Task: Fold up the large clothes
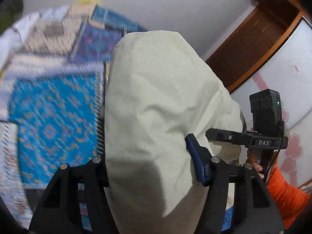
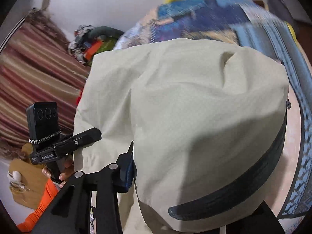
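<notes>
Left wrist view: the left tongs [image 1: 150, 167] were seen closed on a pale beige garment [image 1: 156, 97], whose cloth was bunched between the blue pad and the opposite finger and draped forward, hiding most of the patterned blue bedcover [image 1: 54, 117] beneath; the bedcover was blurred. The garment was judged to be lifted clear of the bed so that it could hang and be straightened before folding. The right tongs' body [image 1: 253, 138], held by a hand in an orange sleeve [image 1: 288, 195], appeared just beside, at the garment's far edge. Right wrist view: the right tongs [image 2: 175, 177] were seen clamped on the same garment [image 2: 195, 107], with cloth pressed against the blue pad; the other finger was hidden under fabric. A dark band [image 2: 243, 185] ran along the garment's hem. The left tongs' body [image 2: 64, 146] was seen alongside, near a striped curtain [image 2: 29, 78]. A two-point hold was judged to keep one edge taut.
</notes>
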`<state>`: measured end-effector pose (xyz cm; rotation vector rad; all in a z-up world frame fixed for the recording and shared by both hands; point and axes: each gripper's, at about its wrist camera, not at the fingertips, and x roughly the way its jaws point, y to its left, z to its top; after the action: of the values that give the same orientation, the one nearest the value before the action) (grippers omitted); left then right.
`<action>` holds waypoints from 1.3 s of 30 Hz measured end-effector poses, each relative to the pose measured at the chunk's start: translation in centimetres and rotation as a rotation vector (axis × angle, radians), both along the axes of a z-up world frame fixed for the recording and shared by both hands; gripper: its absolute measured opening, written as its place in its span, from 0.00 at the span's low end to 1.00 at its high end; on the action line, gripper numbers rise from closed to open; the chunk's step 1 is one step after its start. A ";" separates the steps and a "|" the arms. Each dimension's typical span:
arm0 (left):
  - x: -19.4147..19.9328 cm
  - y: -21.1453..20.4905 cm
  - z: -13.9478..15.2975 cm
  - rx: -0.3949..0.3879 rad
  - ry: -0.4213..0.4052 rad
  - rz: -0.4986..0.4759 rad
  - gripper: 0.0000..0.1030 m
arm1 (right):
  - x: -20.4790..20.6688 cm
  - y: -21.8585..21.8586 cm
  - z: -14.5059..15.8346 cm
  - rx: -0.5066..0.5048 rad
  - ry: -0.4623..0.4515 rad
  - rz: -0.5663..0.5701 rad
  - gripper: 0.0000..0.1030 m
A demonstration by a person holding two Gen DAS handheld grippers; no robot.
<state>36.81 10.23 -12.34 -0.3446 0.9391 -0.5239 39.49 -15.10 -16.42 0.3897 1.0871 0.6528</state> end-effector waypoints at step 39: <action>-11.1 17.6 -6.0 0.380 0.028 0.418 0.75 | -2.6 17.5 -1.3 -0.421 -0.246 0.225 0.88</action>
<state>25.73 27.86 -18.33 -0.1943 0.9393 0.0451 36.91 2.40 -17.70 -0.1751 1.0074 0.6308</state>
